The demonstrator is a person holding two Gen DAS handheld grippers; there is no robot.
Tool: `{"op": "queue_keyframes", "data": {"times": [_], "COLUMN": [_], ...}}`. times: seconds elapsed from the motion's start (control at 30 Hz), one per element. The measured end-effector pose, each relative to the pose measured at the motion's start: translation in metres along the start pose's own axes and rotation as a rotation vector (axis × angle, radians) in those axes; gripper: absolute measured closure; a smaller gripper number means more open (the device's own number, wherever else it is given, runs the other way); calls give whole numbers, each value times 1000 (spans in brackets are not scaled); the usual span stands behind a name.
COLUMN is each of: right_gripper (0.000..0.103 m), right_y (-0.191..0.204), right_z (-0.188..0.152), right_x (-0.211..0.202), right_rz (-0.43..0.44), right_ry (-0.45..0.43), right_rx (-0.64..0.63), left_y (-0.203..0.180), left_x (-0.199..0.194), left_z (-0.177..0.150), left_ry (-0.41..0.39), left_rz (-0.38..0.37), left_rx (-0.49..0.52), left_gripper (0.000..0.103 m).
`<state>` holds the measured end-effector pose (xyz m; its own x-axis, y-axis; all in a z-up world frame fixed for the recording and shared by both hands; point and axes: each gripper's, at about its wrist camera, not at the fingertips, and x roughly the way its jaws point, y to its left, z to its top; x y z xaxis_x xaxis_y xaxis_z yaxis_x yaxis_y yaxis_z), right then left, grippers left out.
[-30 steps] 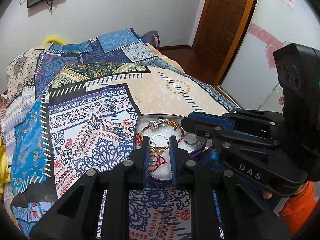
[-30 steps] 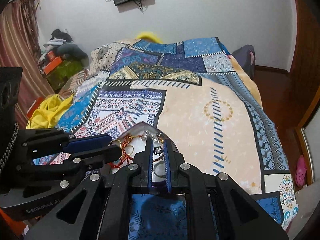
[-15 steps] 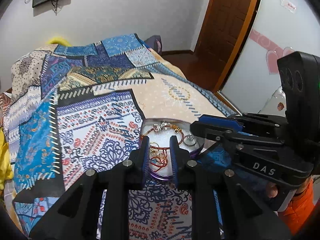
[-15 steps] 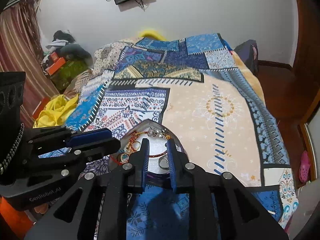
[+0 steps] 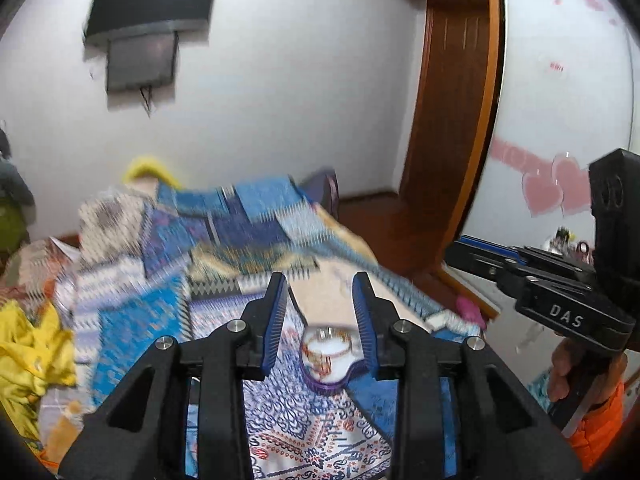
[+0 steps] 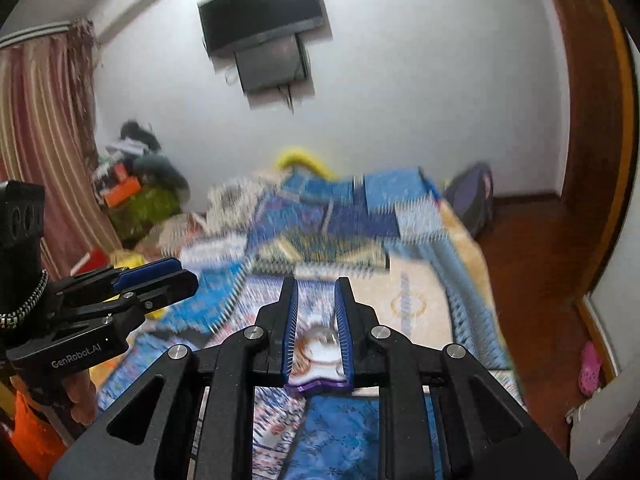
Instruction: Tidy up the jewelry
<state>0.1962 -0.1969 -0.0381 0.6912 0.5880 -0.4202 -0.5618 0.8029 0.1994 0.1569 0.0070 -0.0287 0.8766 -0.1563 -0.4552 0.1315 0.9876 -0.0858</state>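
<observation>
**Both grippers up off the bed, jewelry sitting in its dish**

So here's the scene. The left gripper (image 5: 320,312) is held up above the patterned bedspread (image 5: 168,320) with its blue-padded fingers (image 5: 278,320) spread apart and nothing between them. The right gripper (image 6: 316,312) is also in the air over the bed, its jaws parted too, a bit narrower than the left, and it's not carrying anything either. Each one shows up at the edge of the other's camera, well apart from each other.

The jewelry dish (image 5: 326,388), a small one with a purple rim and a white inside, sits on the bedspread below the two tools, near the foot end of the bed. Inside it there's a reddish beaded bracelet (image 5: 320,354) looped around, with something silvery at the far side of the dish. It's too blurry to pick out the individual pieces. From the right wrist view the same dish (image 6: 316,388) peeks out between the finger pads, with the orange-red loop inside.

Around the room: a dark TV (image 6: 264,16) on the white wall, a wooden door (image 5: 452,120) off to the right, striped curtain (image 6: 44,140) on the left, and a yellow cloth (image 5: 32,352) bunched up beside the bed. Bedspread's pretty smeared with motion blur in both views.
</observation>
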Motion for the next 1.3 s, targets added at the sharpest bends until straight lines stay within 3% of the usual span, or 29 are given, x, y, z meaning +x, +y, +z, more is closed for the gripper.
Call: {"op": "queue_keyframes", "data": {"times": [0.17, 0.33, 0.47, 0.53, 0.57, 0.63, 0.77, 0.83, 1.3], "right_gripper": [86, 86, 86, 80, 71, 53, 25, 18, 15], "right_y": [29, 58, 72, 77, 77, 78, 80, 80, 69], "right_z": [11, 10, 6, 5, 4, 1, -3, -5, -17], "right_x": [-51, -89, -96, -96, -96, -98, -103, -106, -113], "right_rz": [-9, -55, -95, -115, -123, -143, -179, -198, -203], "right_ry": [-161, -298, -339, -347, -350, -361, -376, -382, -350], "right_rx": [-57, -106, -132, -135, -132, -124, -109, -104, -90], "left_y": [-11, -26, -31, -33, -33, -31, -28, -26, -31], "left_x": [-61, -105, -123, -129, -130, -131, -134, -133, -135], "left_z": [12, 10, 5, 3, 3, 1, -1, -1, -10], "left_ry": [-157, -280, -331, -346, -350, -353, -351, -346, -342], "left_rz": [38, 94, 119, 136, 146, 158, 160, 162, 179], "left_rx": [25, 59, 56, 50, 47, 36, 2, -8, 3], "left_gripper": [66, 53, 42, 33, 31, 16, 9, 7, 6]}}
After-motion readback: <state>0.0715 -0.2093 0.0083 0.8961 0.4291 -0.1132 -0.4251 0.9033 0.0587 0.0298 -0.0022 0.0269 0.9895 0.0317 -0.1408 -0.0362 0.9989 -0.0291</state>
